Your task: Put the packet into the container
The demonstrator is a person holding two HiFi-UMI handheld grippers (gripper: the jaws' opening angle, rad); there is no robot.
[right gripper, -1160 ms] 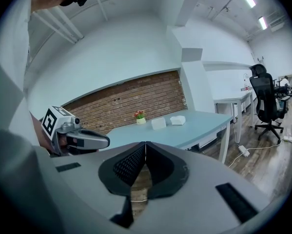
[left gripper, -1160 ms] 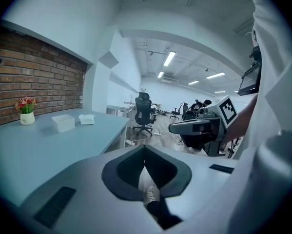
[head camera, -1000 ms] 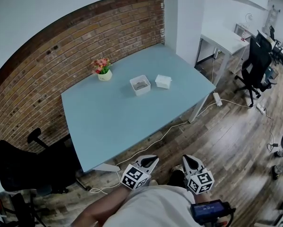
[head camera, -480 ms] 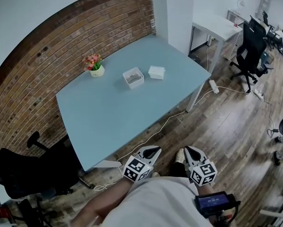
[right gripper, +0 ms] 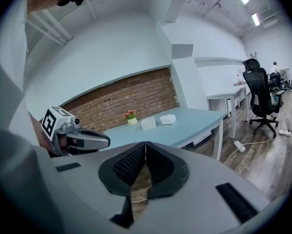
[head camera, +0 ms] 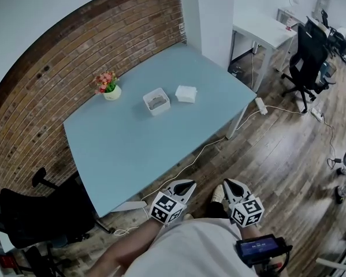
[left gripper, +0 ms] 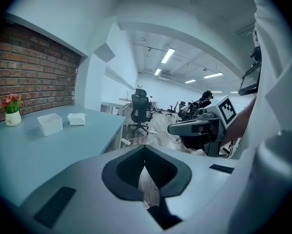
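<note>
A small white packet (head camera: 186, 93) lies on the light blue table (head camera: 126, 149), just right of an open white container (head camera: 156, 101) with something greyish inside. Both also show far off in the left gripper view, packet (left gripper: 77, 119) and container (left gripper: 50, 124), and in the right gripper view, packet (right gripper: 167, 119) and container (right gripper: 148, 123). My left gripper (head camera: 186, 185) and right gripper (head camera: 228, 184) are held close to the person's body, off the table's near edge and well short of both things. Each has its jaws shut with nothing between them.
A pot of pink flowers (head camera: 107, 85) stands at the table's back by the brick wall. A white cable and power strip (head camera: 260, 105) lie on the wood floor. Black office chairs stand at the right (head camera: 308, 56) and the lower left (head camera: 28, 218). A white desk (head camera: 265, 30) is behind.
The head view has shifted, so the table sits slightly further left and higher. Both grippers stay shut near the body and show a little higher in the frame.
</note>
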